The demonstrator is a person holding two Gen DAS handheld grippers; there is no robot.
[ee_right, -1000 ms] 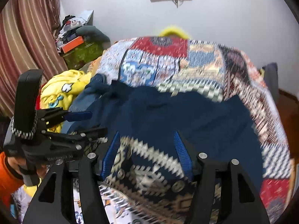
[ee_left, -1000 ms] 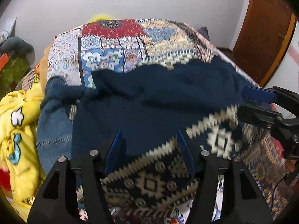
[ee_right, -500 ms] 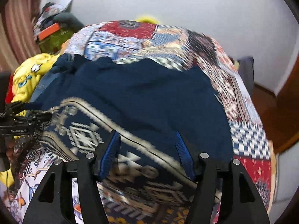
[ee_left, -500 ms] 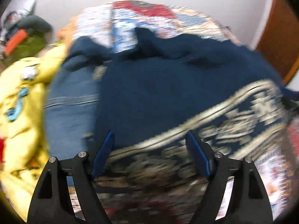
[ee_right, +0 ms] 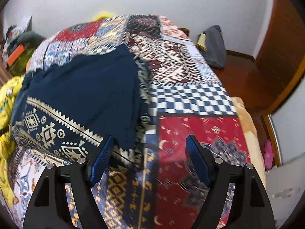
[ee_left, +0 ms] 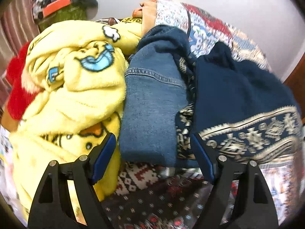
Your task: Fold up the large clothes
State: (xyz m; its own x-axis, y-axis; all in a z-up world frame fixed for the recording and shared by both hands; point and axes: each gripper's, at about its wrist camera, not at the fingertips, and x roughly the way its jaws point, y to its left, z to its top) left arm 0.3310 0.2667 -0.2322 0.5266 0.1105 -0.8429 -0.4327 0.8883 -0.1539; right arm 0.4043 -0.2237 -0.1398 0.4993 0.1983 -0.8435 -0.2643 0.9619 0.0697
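Note:
A large navy garment with a cream geometric border (ee_right: 80, 95) lies spread on the patchwork bedspread (ee_right: 190, 99); it also shows at the right of the left wrist view (ee_left: 238, 99). My left gripper (ee_left: 152, 148) is open and empty, hovering in front of a folded blue denim piece (ee_left: 150, 103) at the garment's left edge. My right gripper (ee_right: 149, 150) is open and empty, above the garment's right bottom corner, its left finger (ee_right: 102, 158) over the patterned border.
A yellow cartoon fleece blanket (ee_left: 72, 87) and a red plush item (ee_left: 17, 87) are piled left of the denim. A green bag with an orange strip (ee_left: 63, 9) stands behind. A grey bag (ee_right: 215, 45) sits on the wooden floor right of the bed, near a wooden door (ee_right: 282, 38).
Both grippers have swung apart: the left view turned left onto the denim and yellow blanket, the right view turned right onto the garment's right edge and bare bedspread. Both stay open.

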